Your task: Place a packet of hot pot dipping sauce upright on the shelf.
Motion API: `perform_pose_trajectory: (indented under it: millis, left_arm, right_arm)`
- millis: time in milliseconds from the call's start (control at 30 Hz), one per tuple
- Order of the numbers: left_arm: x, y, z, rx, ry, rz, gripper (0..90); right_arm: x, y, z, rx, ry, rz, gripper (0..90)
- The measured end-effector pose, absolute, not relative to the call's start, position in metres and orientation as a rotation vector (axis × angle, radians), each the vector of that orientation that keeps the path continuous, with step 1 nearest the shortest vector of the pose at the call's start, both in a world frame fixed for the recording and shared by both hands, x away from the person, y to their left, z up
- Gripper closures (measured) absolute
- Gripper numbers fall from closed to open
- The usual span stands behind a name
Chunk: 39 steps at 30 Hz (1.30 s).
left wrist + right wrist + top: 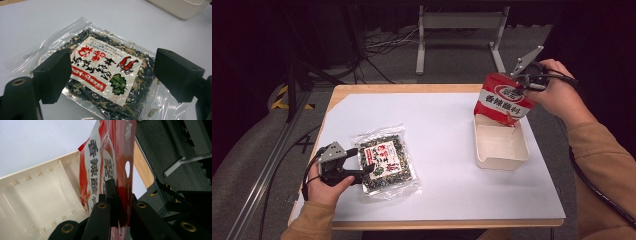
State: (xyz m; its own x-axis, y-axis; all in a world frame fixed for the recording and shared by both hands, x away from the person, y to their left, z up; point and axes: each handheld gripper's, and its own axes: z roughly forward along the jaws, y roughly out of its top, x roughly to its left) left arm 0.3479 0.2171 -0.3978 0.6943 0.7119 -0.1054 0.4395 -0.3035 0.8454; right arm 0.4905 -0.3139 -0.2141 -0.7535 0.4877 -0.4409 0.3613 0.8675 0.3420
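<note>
One clear packet of dried seaweed [385, 163] lies flat on the desk [442, 135]. One red seasoning pouch [503, 98] hangs over one white plastic tray [500, 147]. Two hand-held grippers are in use: the left hand-held gripper [362, 167] and the right hand-held gripper [523, 80].
</note>
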Motion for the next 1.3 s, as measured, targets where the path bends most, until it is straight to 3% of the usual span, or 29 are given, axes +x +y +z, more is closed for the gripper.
perform_pose_trajectory:
  millis: [533, 1300]
  left_arm:
    - [0.348, 0.215, -0.398, 1.95, 0.894, 0.356, 15.7]
    - [0.348, 0.216, -0.398, 1.954, 0.884, 0.358, 15.6]
  right_arm:
    - [0.482, -0.327, -0.209, 0.55, 2.512, 0.397, 87.9]
    - [0.501, -0.298, -0.229, 0.521, 2.597, 0.188, 87.5]
